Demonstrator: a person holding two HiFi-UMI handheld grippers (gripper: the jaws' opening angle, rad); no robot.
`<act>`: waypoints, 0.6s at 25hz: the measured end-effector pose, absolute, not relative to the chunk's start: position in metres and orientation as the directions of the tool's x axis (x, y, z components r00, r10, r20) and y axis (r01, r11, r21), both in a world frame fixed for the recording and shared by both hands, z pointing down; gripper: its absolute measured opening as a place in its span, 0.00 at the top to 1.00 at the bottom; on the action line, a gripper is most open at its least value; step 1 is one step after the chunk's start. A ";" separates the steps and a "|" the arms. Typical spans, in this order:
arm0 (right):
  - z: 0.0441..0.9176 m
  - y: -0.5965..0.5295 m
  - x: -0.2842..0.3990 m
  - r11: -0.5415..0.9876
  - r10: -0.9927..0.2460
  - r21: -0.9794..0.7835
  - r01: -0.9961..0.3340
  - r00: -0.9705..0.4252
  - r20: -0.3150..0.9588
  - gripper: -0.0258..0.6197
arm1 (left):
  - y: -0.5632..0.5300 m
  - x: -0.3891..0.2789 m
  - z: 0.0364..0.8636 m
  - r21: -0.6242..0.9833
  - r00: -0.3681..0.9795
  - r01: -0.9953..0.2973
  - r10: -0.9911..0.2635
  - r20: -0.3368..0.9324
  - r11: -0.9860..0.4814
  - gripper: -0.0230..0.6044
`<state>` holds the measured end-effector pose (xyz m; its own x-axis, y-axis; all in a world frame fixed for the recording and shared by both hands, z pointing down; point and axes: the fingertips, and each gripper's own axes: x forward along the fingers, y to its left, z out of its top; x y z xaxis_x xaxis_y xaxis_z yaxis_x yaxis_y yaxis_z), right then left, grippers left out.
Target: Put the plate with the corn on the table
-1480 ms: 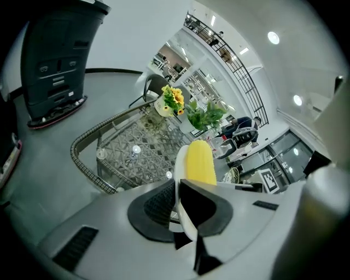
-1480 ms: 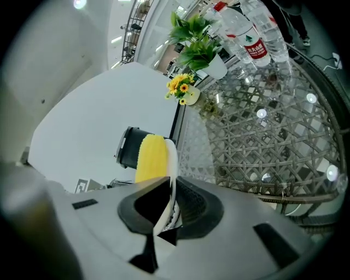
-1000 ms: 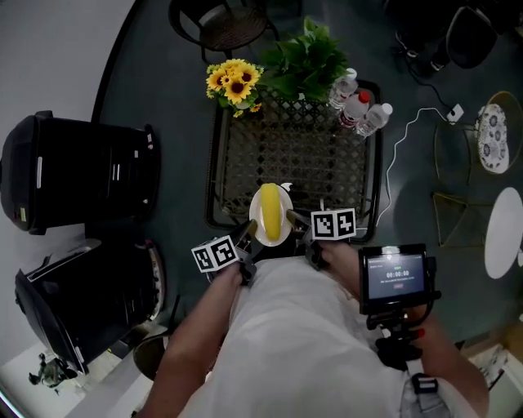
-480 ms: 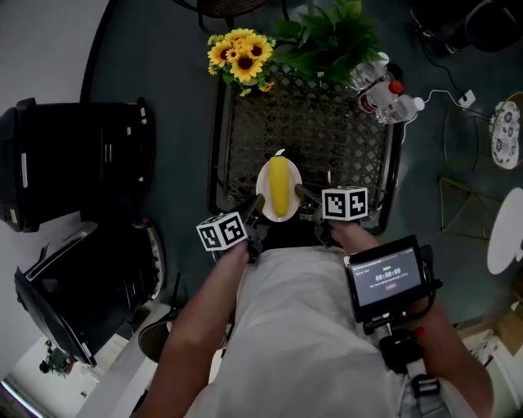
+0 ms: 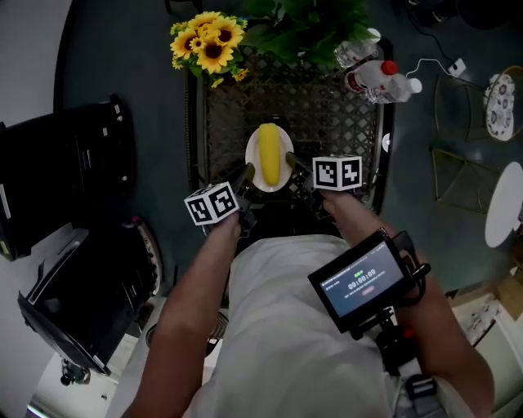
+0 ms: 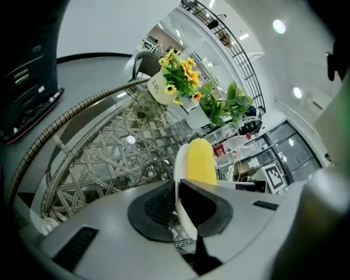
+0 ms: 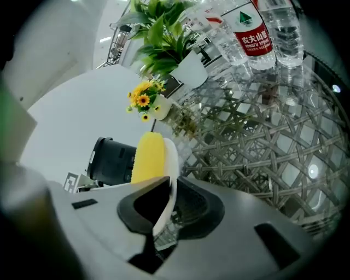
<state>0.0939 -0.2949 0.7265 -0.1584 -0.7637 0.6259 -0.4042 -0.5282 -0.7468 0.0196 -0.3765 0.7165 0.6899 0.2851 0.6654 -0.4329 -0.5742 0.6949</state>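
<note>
A white plate (image 5: 251, 160) carries a yellow corn cob (image 5: 269, 154) over the near part of the woven glass-topped table (image 5: 327, 114). My left gripper (image 5: 246, 179) is shut on the plate's left rim, and my right gripper (image 5: 292, 166) is shut on its right rim. In the left gripper view the plate rim (image 6: 179, 169) runs between the jaws with the corn (image 6: 200, 161) just beyond. From the right gripper view, the rim (image 7: 170, 180) sits pinched in the jaws beside the corn (image 7: 147, 158). Whether the plate touches the tabletop cannot be told.
A sunflower pot (image 5: 204, 39) and a green plant (image 5: 302, 24) stand at the table's far edge, with water bottles (image 5: 377, 77) at the far right corner. Black bins (image 5: 73, 171) stand on the left. A phone-like screen (image 5: 357, 284) is mounted near my right forearm.
Both grippers have carried the plate with the corn farther over the table, away from its near edge. The view has shifted forward with them.
</note>
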 end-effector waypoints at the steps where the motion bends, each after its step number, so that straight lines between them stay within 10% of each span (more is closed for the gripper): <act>1: 0.729 -0.297 0.100 -0.534 -0.761 -0.742 -0.405 -0.151 0.630 0.90 | -0.378 0.026 0.719 0.693 0.689 -0.434 0.284 0.667 -0.575 0.91; 15: 0.747 -0.325 0.156 -0.552 -0.752 -0.704 -0.448 -0.098 0.652 0.90 | -0.405 0.086 0.736 0.642 0.677 -0.441 0.237 0.697 -0.627 0.91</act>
